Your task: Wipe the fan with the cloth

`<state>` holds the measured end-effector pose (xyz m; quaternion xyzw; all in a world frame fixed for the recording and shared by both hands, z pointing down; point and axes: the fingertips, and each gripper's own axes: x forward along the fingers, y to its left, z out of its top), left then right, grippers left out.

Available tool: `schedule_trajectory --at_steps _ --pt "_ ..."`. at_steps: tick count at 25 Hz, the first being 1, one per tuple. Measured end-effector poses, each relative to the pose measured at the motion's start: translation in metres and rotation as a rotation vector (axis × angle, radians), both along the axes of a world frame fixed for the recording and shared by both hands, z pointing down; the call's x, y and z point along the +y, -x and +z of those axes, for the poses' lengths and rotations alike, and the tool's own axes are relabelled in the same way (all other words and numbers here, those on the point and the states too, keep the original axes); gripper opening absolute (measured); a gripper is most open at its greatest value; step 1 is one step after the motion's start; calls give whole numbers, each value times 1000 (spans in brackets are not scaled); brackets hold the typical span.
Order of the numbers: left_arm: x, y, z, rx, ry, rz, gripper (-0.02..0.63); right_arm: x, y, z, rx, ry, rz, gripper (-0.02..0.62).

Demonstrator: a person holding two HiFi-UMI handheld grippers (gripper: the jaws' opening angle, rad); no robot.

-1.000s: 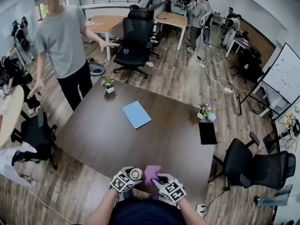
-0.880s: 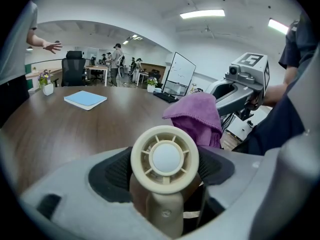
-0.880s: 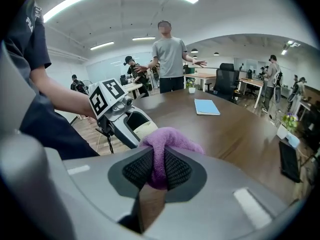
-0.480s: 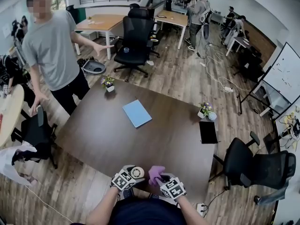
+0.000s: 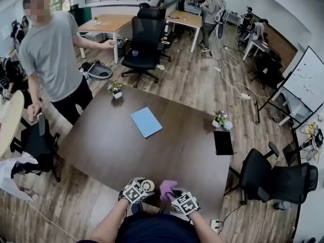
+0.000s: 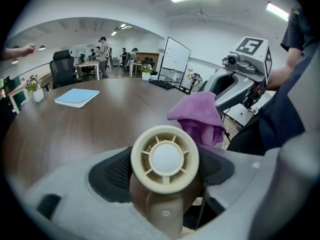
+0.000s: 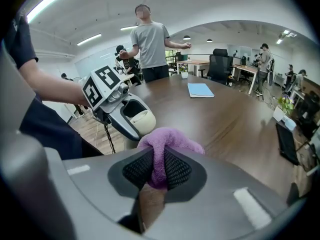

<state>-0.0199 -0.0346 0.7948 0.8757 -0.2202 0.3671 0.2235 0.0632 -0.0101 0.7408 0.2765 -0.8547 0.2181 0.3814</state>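
Observation:
A small cream handheld fan (image 6: 165, 159) with a round grille sits between the jaws of my left gripper (image 6: 165, 171), which is shut on it; in the head view the fan (image 5: 147, 186) shows at the table's near edge. My right gripper (image 7: 157, 171) is shut on a bunched purple cloth (image 7: 167, 141). The cloth (image 5: 167, 188) hangs just right of the fan, a small gap apart. From the left gripper view the cloth (image 6: 200, 116) is to the right, beyond the fan. The left gripper (image 7: 122, 111) with the fan (image 7: 142, 122) shows in the right gripper view.
The brown table (image 5: 126, 140) carries a blue notebook (image 5: 146, 121), two small flower pots (image 5: 116, 89) (image 5: 220, 119) and a black tablet (image 5: 223, 142). A person in a grey shirt (image 5: 50, 54) stands at the far left corner. Office chairs (image 5: 273, 176) stand around.
Both grippers have sunk slightly toward the table's near edge, fan and cloth still held side by side. The standing person has shifted left.

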Motion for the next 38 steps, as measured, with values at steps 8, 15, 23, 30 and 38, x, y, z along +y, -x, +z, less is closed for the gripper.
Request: schedule_trajectory --at_steps 8,15,23,30,38 --pt "-6 0 34 -78 -1 -7 377 -3 -7 13 14 22 30 63" --pt "-19 -1 44 -116 -8 -23 376 -24 -18 35 14 59 151 63" --pt "-39 -1 51 -138 6 -35 376 -46 -29 58 44 71 215 63" --pt "-44 -2 61 -162 21 12 376 -54 -32 71 54 102 234 63" --pt "-50 -6 66 -188 36 43 376 -61 -37 83 75 130 250 63"
